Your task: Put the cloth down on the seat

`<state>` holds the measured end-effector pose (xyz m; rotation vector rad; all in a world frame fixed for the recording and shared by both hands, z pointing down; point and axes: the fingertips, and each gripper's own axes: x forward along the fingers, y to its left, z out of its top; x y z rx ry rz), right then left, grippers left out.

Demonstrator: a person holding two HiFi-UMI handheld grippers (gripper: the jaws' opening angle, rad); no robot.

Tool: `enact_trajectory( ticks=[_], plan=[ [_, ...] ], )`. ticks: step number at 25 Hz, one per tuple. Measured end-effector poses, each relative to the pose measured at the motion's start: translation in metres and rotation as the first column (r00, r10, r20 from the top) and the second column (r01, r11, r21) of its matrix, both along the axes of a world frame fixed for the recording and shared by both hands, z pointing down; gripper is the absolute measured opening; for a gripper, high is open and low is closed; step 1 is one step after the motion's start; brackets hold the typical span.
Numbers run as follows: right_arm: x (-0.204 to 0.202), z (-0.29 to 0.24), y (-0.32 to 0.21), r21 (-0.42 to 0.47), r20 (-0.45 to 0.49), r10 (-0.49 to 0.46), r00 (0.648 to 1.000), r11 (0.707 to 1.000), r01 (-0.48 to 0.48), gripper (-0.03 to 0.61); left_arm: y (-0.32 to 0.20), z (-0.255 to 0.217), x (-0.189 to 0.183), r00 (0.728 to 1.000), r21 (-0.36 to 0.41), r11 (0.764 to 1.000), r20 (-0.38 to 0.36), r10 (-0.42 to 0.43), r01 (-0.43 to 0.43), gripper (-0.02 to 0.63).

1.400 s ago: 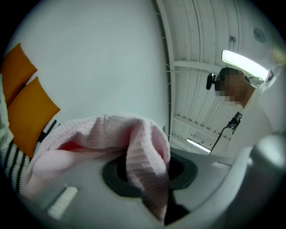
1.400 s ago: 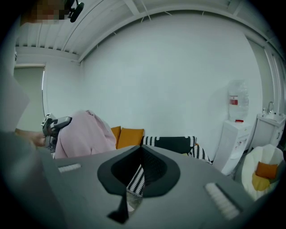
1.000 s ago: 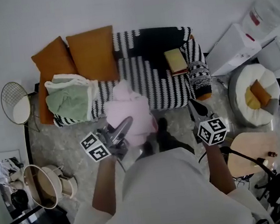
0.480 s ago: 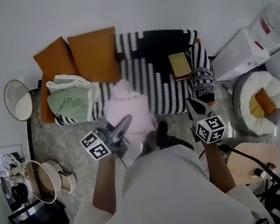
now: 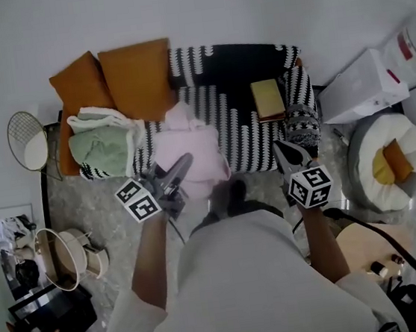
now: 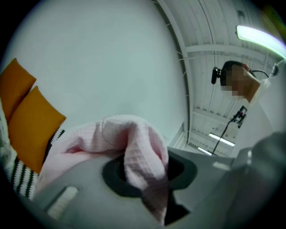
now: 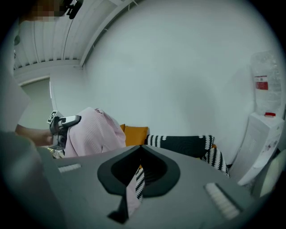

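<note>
Forward over the striped seat's (image 5: 243,131) front edge has come the pink cloth (image 5: 191,150), pinched in the left tongs (image 5: 183,163). The right tongs (image 5: 282,148) are closed, empty. Two orange cushions (image 5: 137,80) and one book (image 5: 267,99) rest on the sofa. A container's red label (image 7: 261,83) is unreadable.

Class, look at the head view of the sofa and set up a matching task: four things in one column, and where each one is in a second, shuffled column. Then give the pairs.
Things
1. pink cloth
2. green cloth
3. book
4. orange cushions

Places
A. propped against the back of the sofa
B. clamped in the left gripper
C. heaped on the seat, just in front of the cushions
D. lying flat on the seat beside the patterned armrest

Pairs: 1-B, 2-C, 3-D, 4-A
</note>
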<state>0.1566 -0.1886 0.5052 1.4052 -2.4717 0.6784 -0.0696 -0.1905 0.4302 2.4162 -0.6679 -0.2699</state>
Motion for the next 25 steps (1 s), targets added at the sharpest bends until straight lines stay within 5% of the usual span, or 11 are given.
enact_trajectory(
  ticks=[13, 25],
  plan=[
    [0.032, 0.022, -0.049, -0.036, 0.009, -0.062, 0.998, 0.997, 0.062, 0.003, -0.063, 0.022, 0.054, 0.999, -0.023, 0.999, 0.01, -0.036, 0.037, 0.101],
    [0.036, 0.048, -0.078, -0.099, 0.002, -0.03, 1.0, 0.995, 0.03, 0.003, -0.11, 0.081, 0.072, 0.997, -0.114, 0.993, 0.068, 0.032, -0.024, 0.101]
  ],
)
